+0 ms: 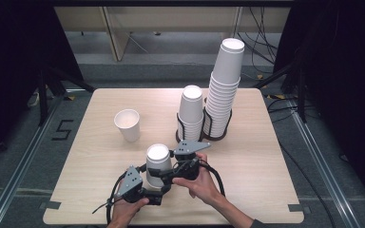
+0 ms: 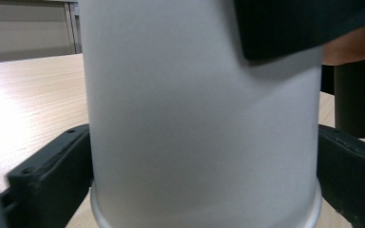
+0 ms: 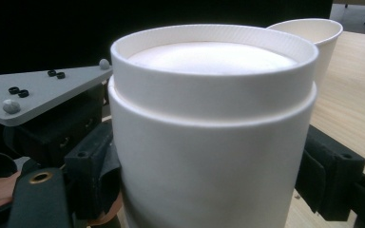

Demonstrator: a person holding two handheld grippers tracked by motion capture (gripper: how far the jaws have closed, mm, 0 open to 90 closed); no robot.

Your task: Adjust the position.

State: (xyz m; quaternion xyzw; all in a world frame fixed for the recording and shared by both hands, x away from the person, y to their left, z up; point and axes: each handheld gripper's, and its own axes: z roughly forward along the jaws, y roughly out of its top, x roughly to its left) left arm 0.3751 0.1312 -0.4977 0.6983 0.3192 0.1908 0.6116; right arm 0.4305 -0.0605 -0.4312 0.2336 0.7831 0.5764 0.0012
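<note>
Two nested white paper cups (image 1: pixel 158 159) stand upside down near the table's front middle. In the right gripper view the inner cup's base (image 3: pixel 209 57) pokes out above the outer cup (image 3: pixel 209 142). My left gripper (image 1: pixel 153 184) is shut low on the outer cup (image 2: pixel 199 118), close to its rim, with a jaw pressed on each side. My right gripper (image 1: pixel 167 172) is shut higher on the same cup from the right. Its black jaw (image 2: pixel 304 23) crosses the top of the left gripper view.
A single upright paper cup (image 1: pixel 127 124) stands left of centre on the wooden table (image 1: pixel 90 152). Behind sits a black wire holder (image 1: pixel 214 135) with a short cup stack (image 1: pixel 190 111) and a tall one (image 1: pixel 223 90). Dark curtains and cables surround the table.
</note>
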